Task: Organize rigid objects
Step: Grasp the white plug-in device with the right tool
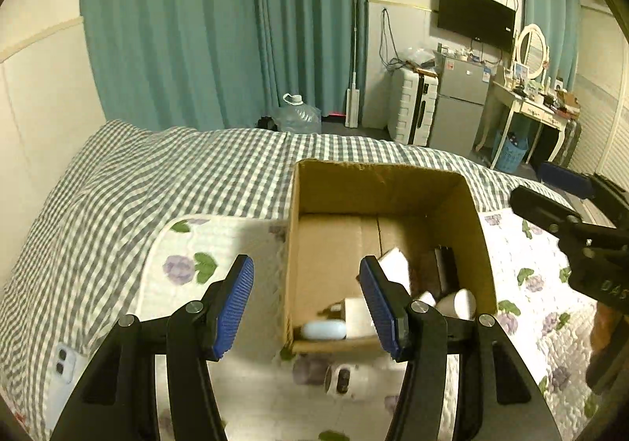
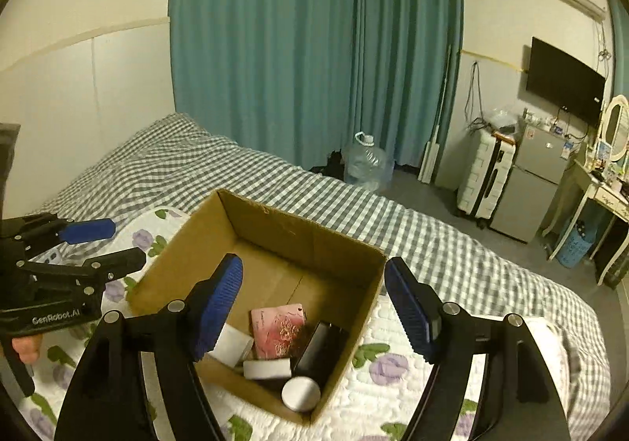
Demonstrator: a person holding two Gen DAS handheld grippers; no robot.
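While both grippers gape empty: cardboard box [image 2: 275, 244] on floral quilt [image 2: 393, 382], teal curtains [image 2: 314, 48] behind.

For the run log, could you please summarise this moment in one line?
left tool: open, empty | right tool: open, empty, above cardboard box | box: several items inside | small white object: on quilt outside box

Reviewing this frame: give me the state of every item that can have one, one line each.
left gripper: open, holding nothing.
right gripper: open, holding nothing.
cardboard box: open-topped, partly filled.
white jar: upright in the box.
white bottle: lying on the quilt outside the box.
curtains: drawn shut.
TV: off.
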